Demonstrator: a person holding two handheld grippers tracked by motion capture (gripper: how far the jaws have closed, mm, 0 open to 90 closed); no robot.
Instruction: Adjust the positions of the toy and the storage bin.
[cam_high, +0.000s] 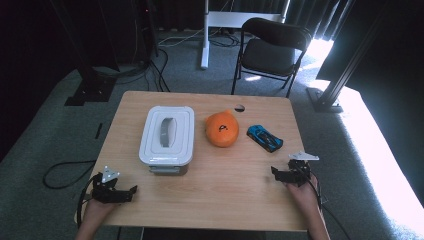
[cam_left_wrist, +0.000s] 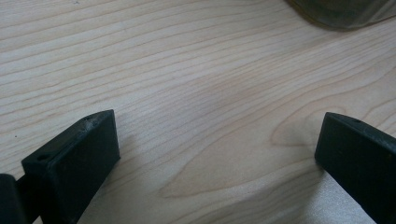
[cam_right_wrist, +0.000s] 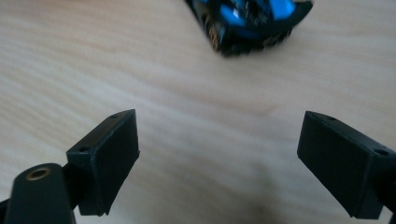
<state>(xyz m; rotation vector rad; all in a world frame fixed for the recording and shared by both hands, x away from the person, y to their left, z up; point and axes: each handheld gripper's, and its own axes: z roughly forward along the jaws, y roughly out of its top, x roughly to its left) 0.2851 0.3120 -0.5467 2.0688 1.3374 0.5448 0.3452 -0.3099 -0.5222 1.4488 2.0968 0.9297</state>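
A white lidded container (cam_high: 167, 135) with a grey handle stands left of centre on the wooden table (cam_high: 220, 195). Beside it sits an orange pumpkin-like toy (cam_high: 222, 129), and to its right a blue toy car (cam_high: 264, 137). My left gripper (cam_high: 132, 192) rests at the table's front left corner, open, with only bare wood between its jaws (cam_left_wrist: 217, 126). The container's lower edge (cam_left_wrist: 345, 11) shows ahead of it. My right gripper (cam_high: 276, 173) sits at the front right, open and empty (cam_right_wrist: 219, 123), a short way from the blue car (cam_right_wrist: 250, 21).
A round cable hole (cam_high: 239, 107) lies near the table's far edge. A black folding chair (cam_high: 272, 50) stands behind the table, with stands and cables on the carpet around it. Bare wood stretches between the two grippers.
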